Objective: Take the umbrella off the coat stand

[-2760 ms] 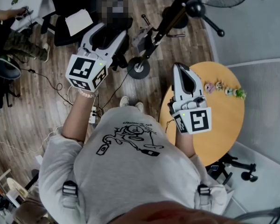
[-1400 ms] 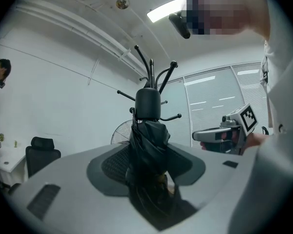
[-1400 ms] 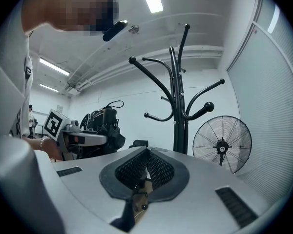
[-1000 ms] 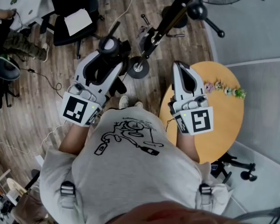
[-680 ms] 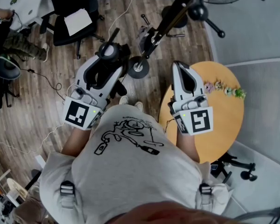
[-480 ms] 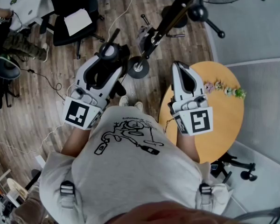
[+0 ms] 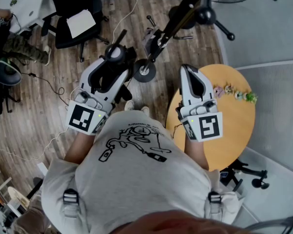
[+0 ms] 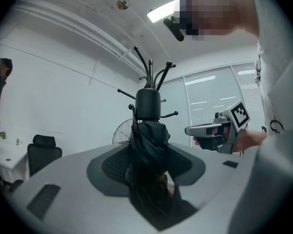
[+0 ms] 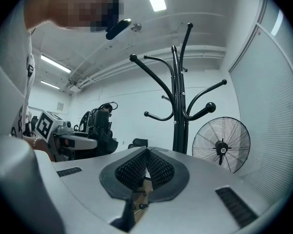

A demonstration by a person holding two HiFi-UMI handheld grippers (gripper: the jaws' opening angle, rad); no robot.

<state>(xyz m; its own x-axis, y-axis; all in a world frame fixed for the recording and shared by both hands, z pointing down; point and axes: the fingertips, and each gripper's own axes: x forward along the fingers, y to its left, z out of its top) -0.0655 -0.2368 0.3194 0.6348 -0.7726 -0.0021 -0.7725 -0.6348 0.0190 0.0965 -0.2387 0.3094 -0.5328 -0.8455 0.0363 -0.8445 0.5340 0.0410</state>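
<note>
Umbrella (image 8: 149, 145), black and folded, stands upright between the jaws of the left gripper (image 8: 147, 172). The pads press on its bunched fabric from both sides, and its rounded black handle cap rises above the jaws. In the head view this gripper is held level in front of the person's left side. The umbrella is clear of the coat stand (image 9: 178, 106) and hangs on none of its hooks. The right gripper (image 9: 145, 162) is level alongside, over the near edge of a round wooden table (image 7: 237, 130), its jaws brought together with nothing between them. A row of small pale figures (image 7: 234, 92) lies on the table's far side. Beyond both grippers the black stand rises from its round base on the wood floor (image 7: 34, 126), its curved hooks ending in knobs. A pedestal fan (image 9: 220, 143) stands just right of it, and a black office chair (image 7: 71, 4) sits farther off to the left
</note>
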